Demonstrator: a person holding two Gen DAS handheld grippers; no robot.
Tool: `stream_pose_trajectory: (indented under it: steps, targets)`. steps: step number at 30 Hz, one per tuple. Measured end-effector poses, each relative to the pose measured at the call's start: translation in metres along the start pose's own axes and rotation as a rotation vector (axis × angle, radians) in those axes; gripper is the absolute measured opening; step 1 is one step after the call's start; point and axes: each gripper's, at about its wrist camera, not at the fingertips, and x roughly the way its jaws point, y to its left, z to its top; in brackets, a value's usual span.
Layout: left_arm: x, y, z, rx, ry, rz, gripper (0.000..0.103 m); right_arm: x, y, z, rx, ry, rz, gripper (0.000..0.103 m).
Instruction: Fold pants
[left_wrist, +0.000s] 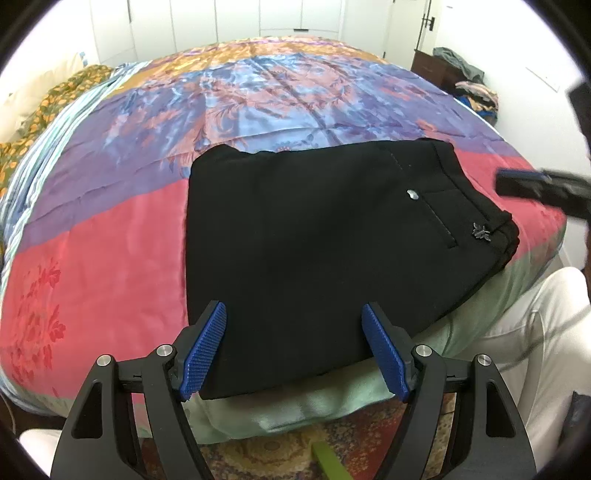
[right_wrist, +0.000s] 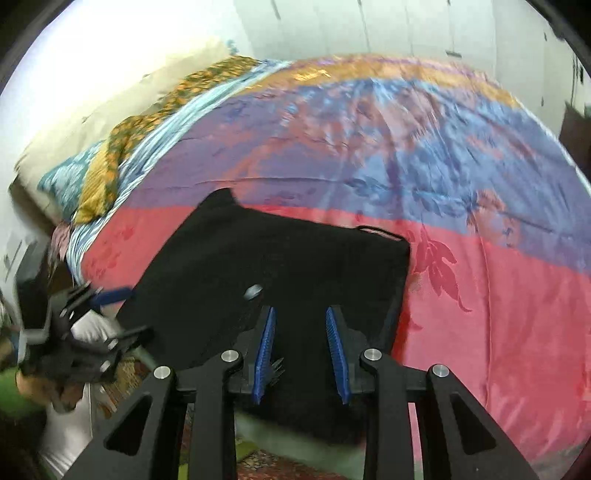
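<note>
The black pants lie folded in a compact rectangle on the bed near its front edge, waistband and back pocket to the right. My left gripper is open and empty, hovering over the pants' near edge. In the right wrist view the pants lie just ahead of my right gripper, which is open and empty above their near end. The right gripper shows at the right edge of the left wrist view. The left gripper shows blurred at the left of the right wrist view.
The bed is covered by a colourful quilt in red, purple and blue bands. Pillows lie at the head. A pile of clothes sits beyond the far right corner. A patterned rug lies below the bed edge.
</note>
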Motion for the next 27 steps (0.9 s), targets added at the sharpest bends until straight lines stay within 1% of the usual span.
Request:
stream_pose_trajectory:
  steps: [2, 3, 4, 6, 8, 11, 13, 17, 21, 23, 25, 27]
  targets:
    - [0.0, 0.0, -0.001, 0.001, 0.001, 0.001, 0.078, -0.005, 0.015, -0.017, -0.018, -0.012, -0.009, 0.03]
    - [0.0, 0.001, -0.002, 0.0, 0.003, 0.002, 0.078, -0.005, 0.018, -0.025, -0.02, -0.004, -0.017, 0.03]
    - [0.0, 0.001, -0.002, -0.001, 0.004, 0.002, 0.079, 0.002, 0.019, -0.038, -0.014, 0.025, -0.035, 0.03]
    - [0.0, 0.002, -0.006, -0.002, 0.008, 0.002, 0.08, 0.013, 0.018, -0.054, 0.015, 0.05, -0.054, 0.03]
    - [-0.001, 0.002, -0.01, 0.0, 0.011, 0.008, 0.081, 0.013, 0.015, -0.066, 0.05, 0.021, -0.057, 0.03]
    - [-0.006, 0.005, -0.015, -0.016, 0.003, -0.008, 0.083, 0.011, 0.012, -0.071, 0.072, 0.002, -0.067, 0.03]
    - [-0.009, 0.008, -0.017, -0.032, -0.002, -0.017, 0.083, 0.012, 0.009, -0.076, 0.087, 0.011, -0.071, 0.03]
    - [-0.015, 0.019, -0.024, -0.065, 0.003, -0.024, 0.083, 0.004, 0.007, -0.076, 0.109, -0.005, -0.052, 0.03]
    - [-0.017, 0.032, -0.029, -0.106, 0.012, -0.023, 0.083, 0.001, 0.002, -0.08, 0.154, 0.022, -0.047, 0.037]
    - [-0.017, 0.042, -0.03, -0.132, 0.019, -0.024, 0.083, -0.003, -0.003, -0.083, 0.186, 0.013, -0.035, 0.037]
    - [-0.017, 0.051, -0.032, -0.16, 0.024, -0.029, 0.083, -0.009, -0.007, -0.083, 0.216, -0.006, -0.024, 0.04]
    - [-0.017, 0.063, -0.033, -0.2, 0.028, -0.04, 0.083, -0.014, -0.011, -0.085, 0.243, -0.02, -0.012, 0.047]
